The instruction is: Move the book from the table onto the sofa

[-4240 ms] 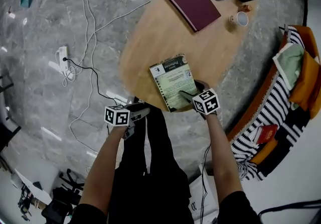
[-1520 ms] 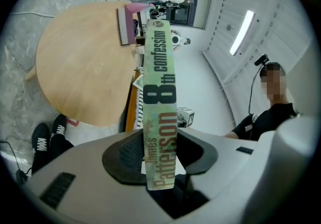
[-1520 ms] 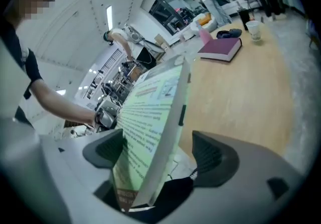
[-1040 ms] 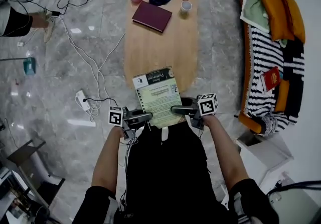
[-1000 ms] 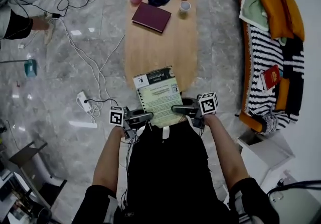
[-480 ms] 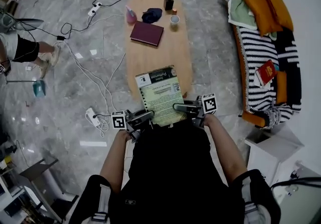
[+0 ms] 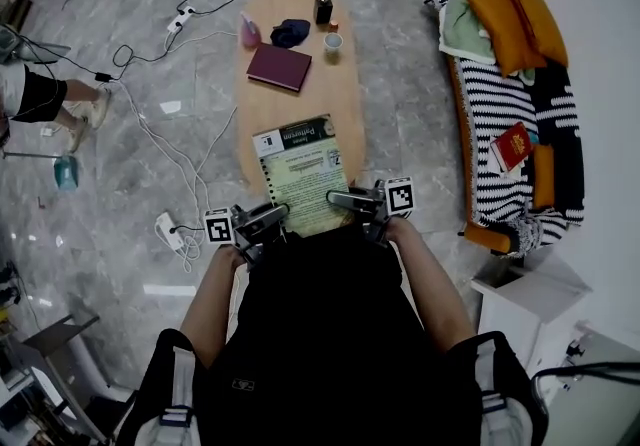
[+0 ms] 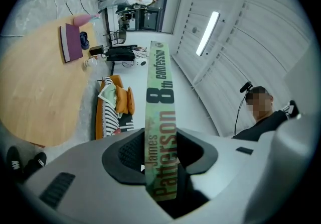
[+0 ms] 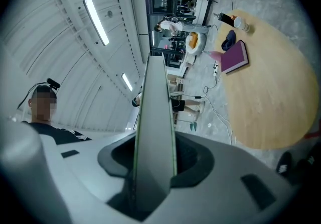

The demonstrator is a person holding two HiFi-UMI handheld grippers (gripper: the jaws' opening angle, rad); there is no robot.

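The green paperback book (image 7: pixel 300 174) hangs level in the air over the near end of the oval wooden table (image 7: pixel 340 124), held by both grippers. My left gripper (image 7: pixel 268 218) is shut on its near left corner; the spine (image 8: pixel 160 117) runs between the jaws in the left gripper view. On the near right corner my right gripper (image 7: pixel 341 200) is shut, with the book's page edge (image 9: pixel 155 117) clamped between its jaws. The striped sofa (image 7: pixel 500 94) stands to the right across a strip of floor.
On the table's far end lie a maroon book (image 7: pixel 279 67), a dark cloth (image 7: pixel 291 32), a cup (image 7: pixel 333 42), a pink bottle (image 7: pixel 249 31) and a dark bottle (image 7: pixel 323 9). The sofa carries orange cushions (image 7: pixel 515 19) and a red book (image 7: pixel 513 146). Cables and a power strip (image 7: pixel 166 230) litter the floor at left.
The book has come up off the table in both grippers, and the view has risen and pulled back. The sofa now shows in full at the right.
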